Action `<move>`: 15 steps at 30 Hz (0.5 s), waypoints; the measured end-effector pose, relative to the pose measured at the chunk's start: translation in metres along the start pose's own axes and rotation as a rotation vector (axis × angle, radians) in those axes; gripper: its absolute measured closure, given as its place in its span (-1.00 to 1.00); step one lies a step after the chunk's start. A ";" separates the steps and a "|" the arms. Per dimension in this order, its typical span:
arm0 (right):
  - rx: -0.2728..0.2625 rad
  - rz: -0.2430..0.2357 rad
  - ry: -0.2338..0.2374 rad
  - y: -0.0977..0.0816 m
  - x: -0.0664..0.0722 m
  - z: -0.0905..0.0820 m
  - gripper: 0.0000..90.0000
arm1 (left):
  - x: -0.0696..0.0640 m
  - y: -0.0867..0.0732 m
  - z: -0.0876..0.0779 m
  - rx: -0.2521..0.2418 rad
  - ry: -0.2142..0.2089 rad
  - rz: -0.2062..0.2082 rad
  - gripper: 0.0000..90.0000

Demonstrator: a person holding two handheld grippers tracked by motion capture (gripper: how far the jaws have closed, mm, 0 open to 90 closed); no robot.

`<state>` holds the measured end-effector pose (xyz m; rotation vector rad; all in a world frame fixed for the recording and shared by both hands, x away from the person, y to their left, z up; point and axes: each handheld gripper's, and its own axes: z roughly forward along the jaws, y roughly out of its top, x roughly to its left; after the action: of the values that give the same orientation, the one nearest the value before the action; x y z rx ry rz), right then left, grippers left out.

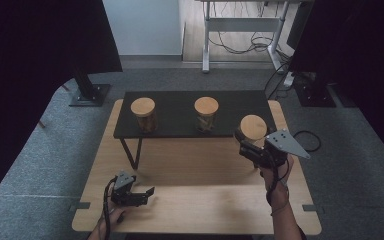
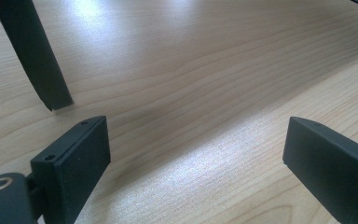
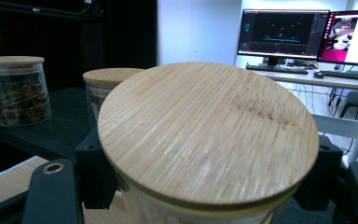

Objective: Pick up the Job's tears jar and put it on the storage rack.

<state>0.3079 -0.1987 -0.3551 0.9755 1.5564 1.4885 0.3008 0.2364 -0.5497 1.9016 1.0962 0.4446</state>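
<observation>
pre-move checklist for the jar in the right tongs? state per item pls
1. Right tongs shut on the held jar, a jaw on each side below its lid: ok.
2. Wooden lid seated flat on that jar: ok.
3. Free space on the black shelf to the right of the middle jar: ok.
4. Held jar apart from the middle jar: ok.
5. Left tongs open, low over the wooden table, away from the shelf: ok.
6. Held jar's base above shelf level: cannot tell.
</observation>
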 end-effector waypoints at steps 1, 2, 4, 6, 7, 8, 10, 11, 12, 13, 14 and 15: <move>0.000 0.002 -0.001 0.000 -0.001 0.001 -0.45 | 0.000 0.000 0.000 0.000 0.000 0.000 -0.85; -0.001 0.003 -0.002 0.000 -0.001 0.001 -0.45 | 0.000 0.000 0.000 0.000 0.000 0.000 -0.85; -0.001 0.006 -0.005 0.001 -0.002 0.002 -0.45 | 0.000 0.000 0.000 0.001 0.000 0.001 -0.85; -0.003 0.008 -0.005 0.001 -0.002 0.004 -0.45 | 0.000 0.000 0.000 0.000 0.000 0.000 -0.85; -0.002 0.008 -0.007 0.001 -0.003 0.005 -0.45 | 0.000 0.000 0.000 0.000 0.000 -0.001 -0.85; -0.001 0.008 -0.007 0.001 -0.003 0.006 -0.45 | 0.000 0.000 0.000 0.000 0.000 -0.002 -0.85; 0.001 0.005 -0.009 0.002 -0.004 0.007 -0.45 | 0.000 0.000 0.000 0.000 -0.002 -0.003 -0.85; 0.001 0.001 -0.013 0.002 -0.004 0.008 -0.45 | 0.000 0.000 0.000 0.000 -0.002 -0.004 -0.85; -0.002 0.004 -0.015 0.003 -0.005 0.008 -0.45 | 0.000 0.000 0.000 0.000 -0.002 -0.004 -0.85; -0.002 0.007 -0.010 0.003 -0.006 0.009 -0.45 | 0.000 0.000 0.000 0.000 -0.003 -0.004 -0.85; -0.001 0.006 -0.009 0.004 -0.007 0.010 -0.45 | 0.001 0.000 0.000 0.001 -0.003 -0.005 -0.85; 0.001 0.002 -0.012 0.004 -0.007 0.011 -0.45 | 0.001 0.000 0.000 0.001 -0.003 -0.006 -0.85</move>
<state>0.3208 -0.2006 -0.3512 0.9856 1.5486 1.4808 0.3012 0.2367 -0.5498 1.8990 1.0999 0.4382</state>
